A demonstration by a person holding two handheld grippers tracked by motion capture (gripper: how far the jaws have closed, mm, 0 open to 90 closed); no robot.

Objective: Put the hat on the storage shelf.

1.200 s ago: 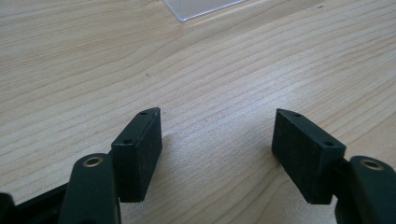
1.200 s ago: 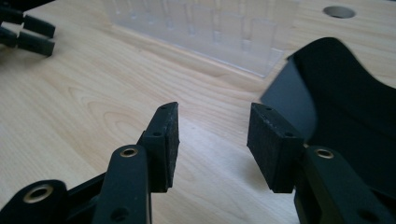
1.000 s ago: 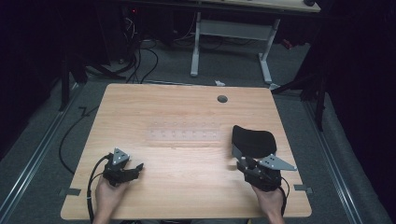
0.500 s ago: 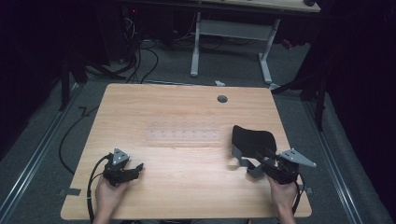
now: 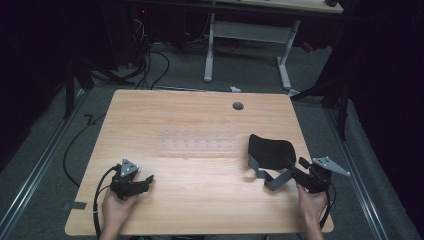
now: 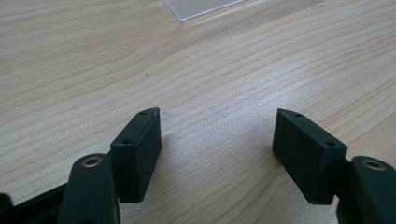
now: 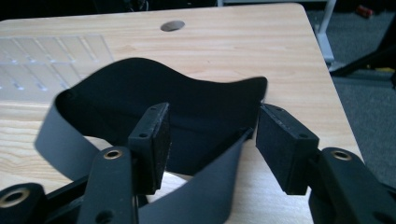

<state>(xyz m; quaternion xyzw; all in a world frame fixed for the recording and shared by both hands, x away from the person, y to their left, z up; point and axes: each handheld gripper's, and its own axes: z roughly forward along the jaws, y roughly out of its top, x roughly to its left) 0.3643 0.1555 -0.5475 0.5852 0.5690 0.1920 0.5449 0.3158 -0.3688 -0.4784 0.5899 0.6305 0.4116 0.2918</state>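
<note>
We see the right tool (image 5: 292, 172) near the right front edge of the table (image 5: 200, 210), pointing left toward a black eye mask (image 5: 270, 150) with a grey strap (image 5: 272, 179). The mask lies flat on the right half of the table, just beyond the tool's tips; its strap loops back toward the person. In the right gripper view the strap (image 7: 205, 191) runs up between the two jaws, slanting from the bottom edge toward the right-hand one, while the dark body of the mask (image 7: 187, 107) lies directly ahead of the pads. The jaws of this tool have just been opening and now stand spread; the strap passes between them, and we cannot tell whether it touches the right pad.

The left tool (image 5: 142, 181) rests near the left front corner, well apart from the mask. In the left gripper view its tool (image 6: 217, 140) stands spread over bare wood. A clear plastic sheet (image 5: 197, 142) lies mid-table, left of the mask.
</note>
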